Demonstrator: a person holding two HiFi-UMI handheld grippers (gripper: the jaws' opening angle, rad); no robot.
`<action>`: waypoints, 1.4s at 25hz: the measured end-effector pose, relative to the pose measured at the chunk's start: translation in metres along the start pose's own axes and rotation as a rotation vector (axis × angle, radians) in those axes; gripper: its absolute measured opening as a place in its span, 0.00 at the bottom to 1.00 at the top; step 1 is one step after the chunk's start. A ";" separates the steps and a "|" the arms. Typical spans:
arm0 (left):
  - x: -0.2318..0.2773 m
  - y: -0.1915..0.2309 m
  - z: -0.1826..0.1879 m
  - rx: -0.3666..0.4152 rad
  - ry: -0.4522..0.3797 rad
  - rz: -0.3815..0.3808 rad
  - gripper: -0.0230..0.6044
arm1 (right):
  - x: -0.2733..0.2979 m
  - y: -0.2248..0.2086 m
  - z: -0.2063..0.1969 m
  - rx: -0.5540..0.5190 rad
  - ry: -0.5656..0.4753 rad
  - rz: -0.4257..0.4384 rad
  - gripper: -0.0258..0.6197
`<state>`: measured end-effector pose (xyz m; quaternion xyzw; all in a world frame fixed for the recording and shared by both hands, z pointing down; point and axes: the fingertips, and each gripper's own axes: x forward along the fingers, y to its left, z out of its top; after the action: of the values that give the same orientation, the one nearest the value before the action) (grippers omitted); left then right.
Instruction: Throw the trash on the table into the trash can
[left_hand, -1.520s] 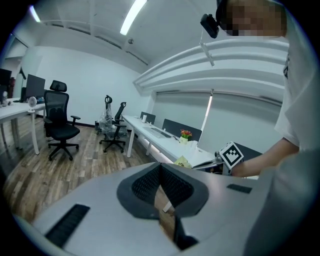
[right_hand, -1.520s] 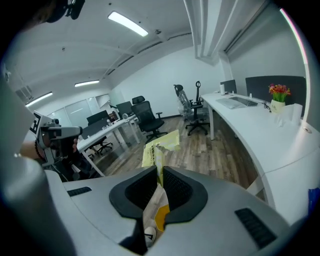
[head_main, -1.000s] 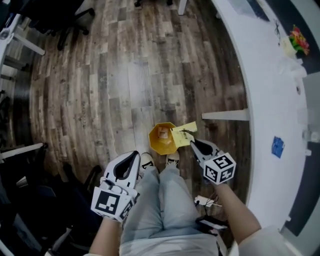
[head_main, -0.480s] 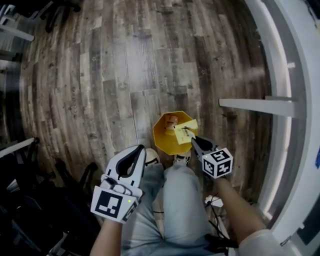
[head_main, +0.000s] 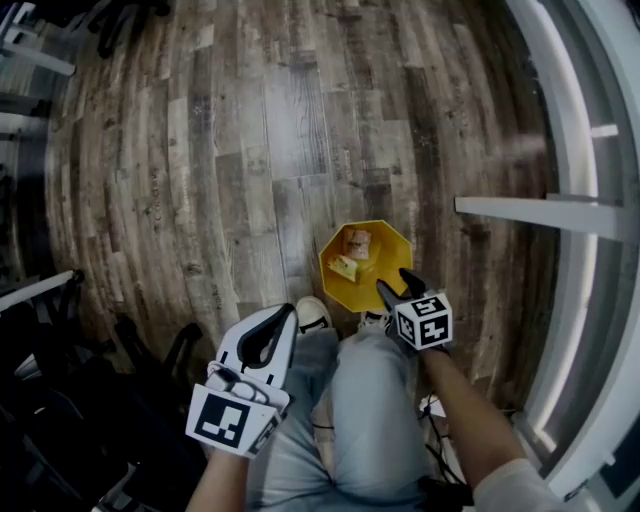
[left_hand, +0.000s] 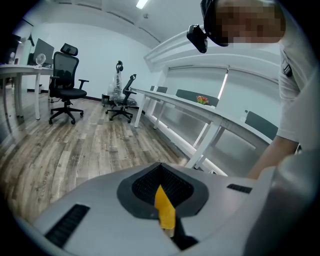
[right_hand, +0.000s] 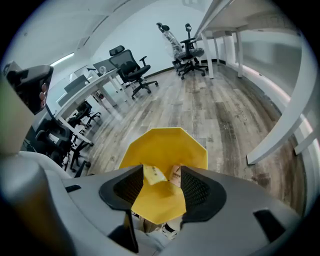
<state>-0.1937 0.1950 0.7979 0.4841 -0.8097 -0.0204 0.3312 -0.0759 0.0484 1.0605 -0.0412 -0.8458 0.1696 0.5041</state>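
My right tool, jaws just opened, hangs empty above the trash can. My left tool seemingly pinches a yellow scrap; the can sits off to its right, so released here, it'd miss.

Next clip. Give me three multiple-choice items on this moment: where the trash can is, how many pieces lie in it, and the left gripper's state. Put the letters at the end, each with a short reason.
1. Where does the yellow trash can stand?
A. On a white table
B. On the wooden floor, by the person's shoe
C. On an office chair

2. How many pieces of trash lie in it?
A. None
B. Two
C. Five

3. The fingers of the left gripper are:
A. Shut on a yellow paper scrap
B. Wide apart and empty
C. Shut on the can's rim

Answers:
1 B: the head view shows the can on the floor planks just ahead of the shoe.
2 B: a yellow note and a pale wrapper lie inside.
3 A: the left gripper view shows the fingers together with the scrap pinched between them.
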 end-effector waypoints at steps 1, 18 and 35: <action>-0.003 0.000 0.000 -0.001 -0.002 0.003 0.04 | -0.002 0.001 0.002 -0.006 -0.005 0.001 0.40; -0.115 -0.097 0.168 0.055 -0.025 -0.017 0.04 | -0.284 0.106 0.177 -0.156 -0.254 0.152 0.14; -0.204 -0.206 0.288 0.106 -0.158 -0.095 0.04 | -0.514 0.198 0.291 -0.210 -0.569 0.235 0.10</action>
<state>-0.1313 0.1653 0.3952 0.5357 -0.8093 -0.0316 0.2389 -0.0977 0.0396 0.4379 -0.1411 -0.9551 0.1431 0.2176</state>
